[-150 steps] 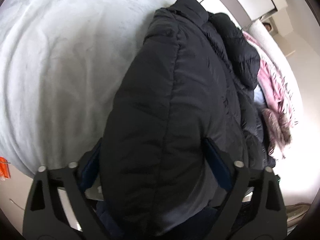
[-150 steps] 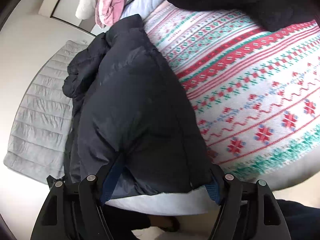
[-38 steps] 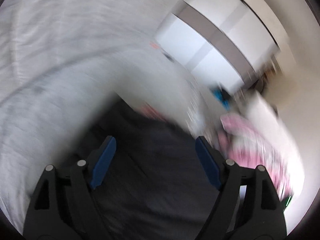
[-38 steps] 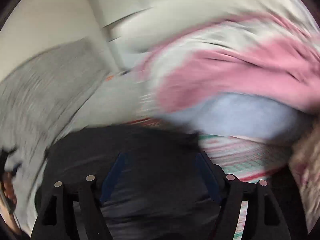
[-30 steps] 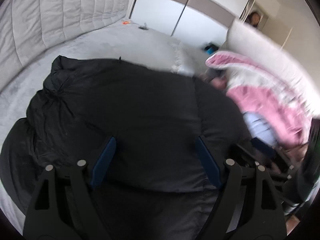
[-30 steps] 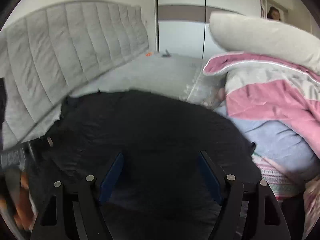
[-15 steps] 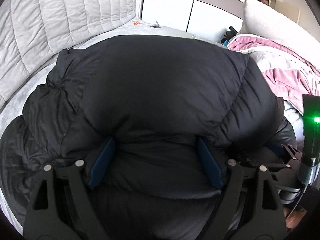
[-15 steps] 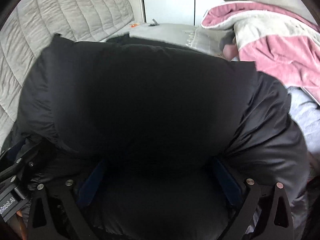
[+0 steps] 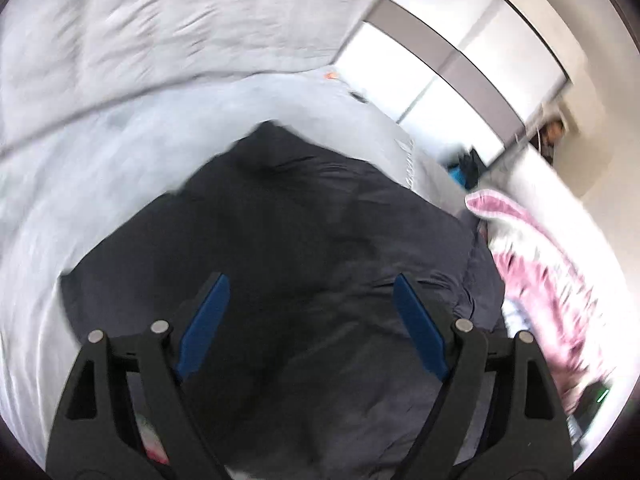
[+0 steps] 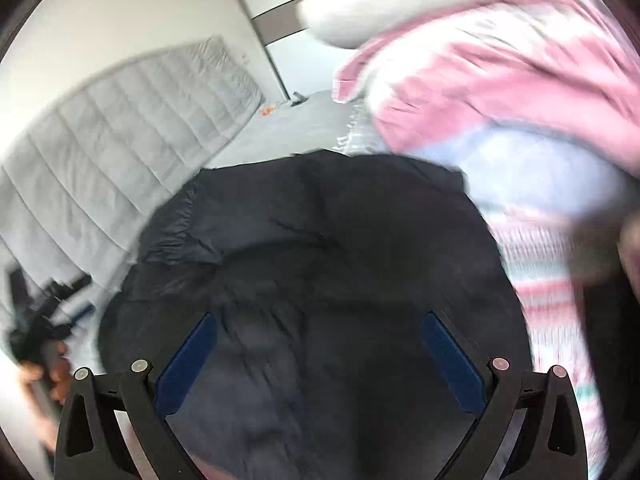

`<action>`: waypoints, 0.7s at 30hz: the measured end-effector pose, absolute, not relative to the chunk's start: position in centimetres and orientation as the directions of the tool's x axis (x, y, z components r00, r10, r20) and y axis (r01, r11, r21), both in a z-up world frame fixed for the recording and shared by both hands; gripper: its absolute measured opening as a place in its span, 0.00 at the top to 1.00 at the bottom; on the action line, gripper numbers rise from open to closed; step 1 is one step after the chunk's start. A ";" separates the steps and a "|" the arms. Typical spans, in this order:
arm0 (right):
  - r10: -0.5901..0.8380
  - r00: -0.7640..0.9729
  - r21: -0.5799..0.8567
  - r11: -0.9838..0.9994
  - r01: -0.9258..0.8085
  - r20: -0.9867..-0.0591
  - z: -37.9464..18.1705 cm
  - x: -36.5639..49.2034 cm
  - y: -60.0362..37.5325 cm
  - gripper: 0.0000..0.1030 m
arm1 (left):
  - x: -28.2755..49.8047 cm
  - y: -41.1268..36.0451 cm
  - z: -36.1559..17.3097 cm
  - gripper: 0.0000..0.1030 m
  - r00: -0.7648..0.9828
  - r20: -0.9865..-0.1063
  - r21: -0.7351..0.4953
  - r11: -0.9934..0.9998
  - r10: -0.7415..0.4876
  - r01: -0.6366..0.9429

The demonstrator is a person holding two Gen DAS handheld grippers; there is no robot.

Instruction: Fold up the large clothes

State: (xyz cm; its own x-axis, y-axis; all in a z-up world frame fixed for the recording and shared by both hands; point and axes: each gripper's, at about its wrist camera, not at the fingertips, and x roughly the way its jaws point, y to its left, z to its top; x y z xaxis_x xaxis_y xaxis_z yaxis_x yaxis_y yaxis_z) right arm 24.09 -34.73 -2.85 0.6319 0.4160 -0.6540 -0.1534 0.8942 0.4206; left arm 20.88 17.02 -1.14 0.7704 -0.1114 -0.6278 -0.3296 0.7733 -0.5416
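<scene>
A black puffer jacket point(image 9: 312, 240) lies folded in a mound on the grey bed; it also fills the lower middle of the right wrist view point(image 10: 320, 248). My left gripper point(image 9: 310, 284) is open above the jacket, its blue pads apart with nothing between them. My right gripper point(image 10: 320, 324) is open too, above the jacket's near part, pads wide apart and empty. The left gripper and the hand holding it show at the left edge of the right wrist view point(image 10: 44, 328). Both views are motion-blurred.
A pink and grey blanket point(image 10: 500, 72) and a pale pillow point(image 10: 392, 8) lie heaped to the right of the jacket. A red and green patterned knit point(image 10: 556, 320) lies at the right. A grey quilted headboard point(image 10: 120, 120) and white wardrobe doors point(image 9: 472, 48) stand behind.
Both grippers have let go of the jacket and drawn back and up from it. The jacket now lies folded on the bed.
</scene>
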 end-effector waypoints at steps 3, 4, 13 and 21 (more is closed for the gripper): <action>0.431 0.637 0.512 0.856 -0.065 -0.639 -5.3 22.0 -39.5 0.00 | 19.1 20.9 -3.4 0.18 0.761 -0.637 -0.595 0.707 -0.124 -0.382; 0.438 0.645 0.542 0.839 -0.044 -0.626 -6.2 21.5 -40.9 0.00 | 18.7 22.3 -4.5 0.18 0.747 -0.652 -0.603 0.685 -0.129 -0.408; 0.595 0.587 0.785 0.609 0.119 -0.550 -12.8 21.7 -48.4 0.00 | 15.9 28.2 -10.4 0.18 0.740 -0.620 -0.733 0.530 -0.261 -0.427; 0.626 0.497 0.763 0.636 0.121 -0.601 -15.1 22.6 -47.0 0.00 | 15.5 30.3 -12.5 0.15 0.738 -0.580 -0.791 0.455 -0.345 -0.409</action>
